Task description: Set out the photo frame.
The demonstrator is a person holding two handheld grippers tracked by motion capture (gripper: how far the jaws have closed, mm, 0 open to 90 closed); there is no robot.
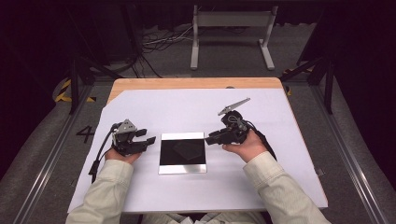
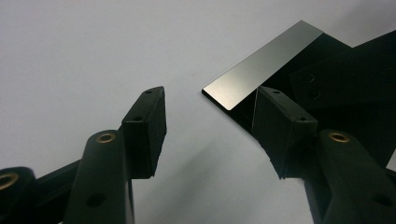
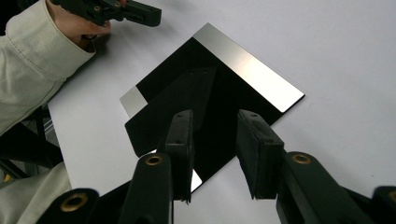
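We see a person sitting at a wooden table (image 1: 140, 84) with a big white sheet (image 1: 196, 112) spread over it. A shiny black square plate (image 1: 182, 152) lies flat on the sheet, right in the middle, between the two hands. It has a silver strip along its far edge and one along its near edge. A thin dark see-through piece (image 3: 177, 105) with two tiny holes lies on top of the plate.

The left gripper (image 1: 141, 136) sits in the left hand (image 1: 120, 154), just beside the left edge of the plate. Its jaws are wide apart and hold nothing. In the left gripper view, one jaw hangs over the white sheet and the other is over the corner of the plate. We cannot tell if that jaw touches it.

The right gripper (image 1: 212, 136) sits in the right hand (image 1: 245, 147), just beside the right edge of the plate. Its jaws are apart too, with a smaller gap, and nothing is between them. In the right gripper view, they point down at the black plate.

Both arms wear pale sleeves (image 1: 109, 186). Behind the table stands a grey metal frame (image 1: 232, 28) on the floor.
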